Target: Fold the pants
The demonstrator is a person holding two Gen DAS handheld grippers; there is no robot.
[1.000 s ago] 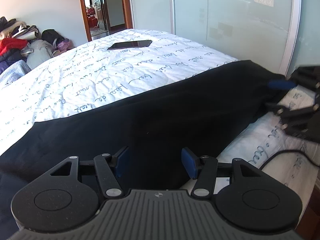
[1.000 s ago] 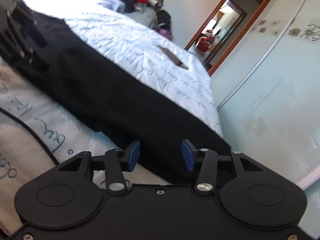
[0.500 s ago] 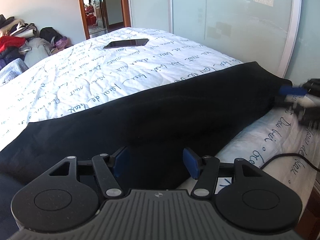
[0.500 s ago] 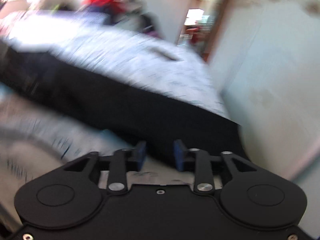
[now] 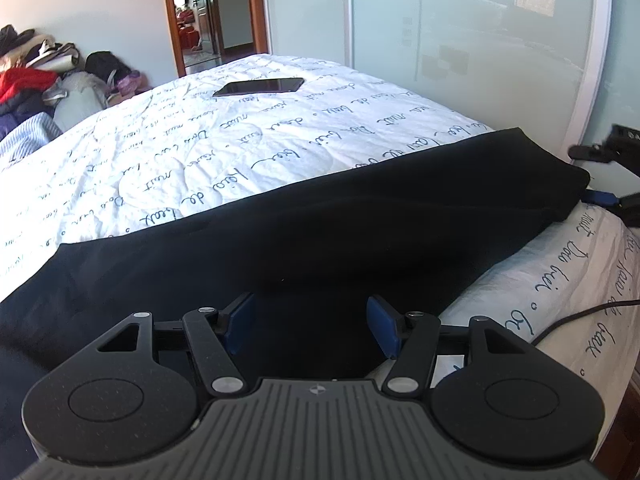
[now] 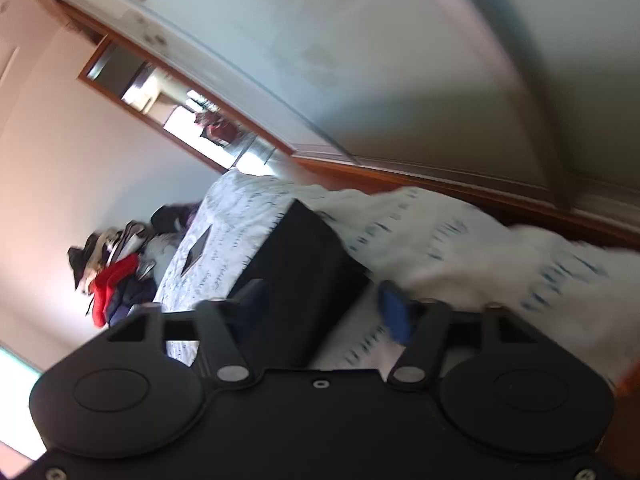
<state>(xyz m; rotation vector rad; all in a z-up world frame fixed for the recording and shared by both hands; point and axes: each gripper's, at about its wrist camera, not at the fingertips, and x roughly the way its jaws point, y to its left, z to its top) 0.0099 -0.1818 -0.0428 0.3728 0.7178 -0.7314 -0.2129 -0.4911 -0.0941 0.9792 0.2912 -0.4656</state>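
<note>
Black pants [image 5: 320,232] lie across the bed [image 5: 240,140]; left gripper [image 5: 312,330] spread over them; right gripper [image 6: 320,310], blurred, has just been opening, pants' end between its jaws, ungripped.

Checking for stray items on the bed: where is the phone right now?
The phone lies flat on the white script-print bedspread, at the far end toward the doorway in the left wrist view, well beyond the black pants.

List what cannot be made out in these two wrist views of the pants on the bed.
- Pants: near end hidden by the left gripper body, left wrist view.
- Writing on the bedspread: motion-blurred, right wrist view.
- Right gripper: cut off by the frame edge, left wrist view.
- Phone: screen too small to read.
</note>
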